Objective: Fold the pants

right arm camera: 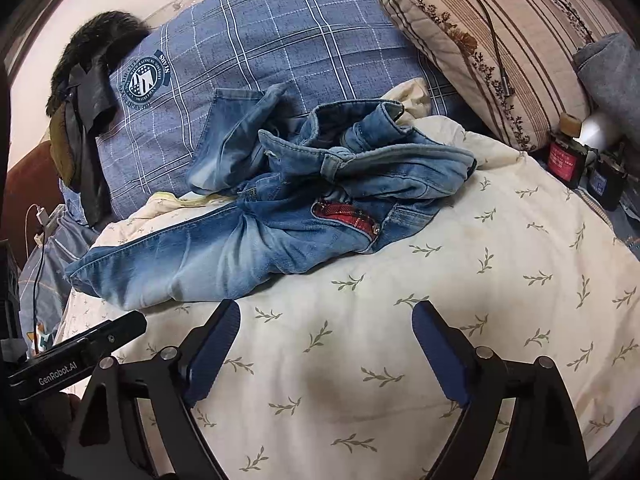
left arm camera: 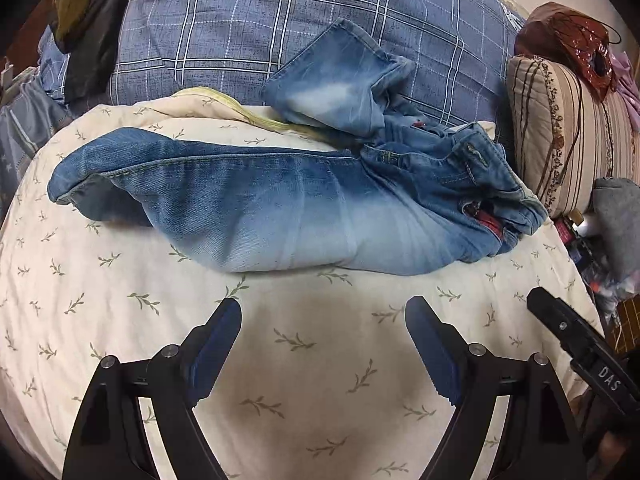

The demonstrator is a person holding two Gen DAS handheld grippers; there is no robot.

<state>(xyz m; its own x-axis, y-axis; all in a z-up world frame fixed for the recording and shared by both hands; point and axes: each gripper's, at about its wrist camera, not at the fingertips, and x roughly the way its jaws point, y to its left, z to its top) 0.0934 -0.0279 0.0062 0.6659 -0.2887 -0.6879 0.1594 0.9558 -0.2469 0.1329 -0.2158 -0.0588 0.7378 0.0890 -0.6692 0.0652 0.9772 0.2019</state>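
One pair of faded blue denim pants (left arm camera: 280,216) lies crumpled on the cream leaf-print quilt (left arm camera: 280,360), one leg stretched leftward, the other thrown back onto the blue plaid pillow (left arm camera: 320,20), waistband (right arm camera: 360,152) bunched. Left gripper (left arm camera: 323,320) and right gripper (right arm camera: 326,320) hover near the cloth, jaws spread, holding nothing. Risk: pinching quilt with denim, or folding before the twisted legs are aligned, likely yields a lopsided fold.
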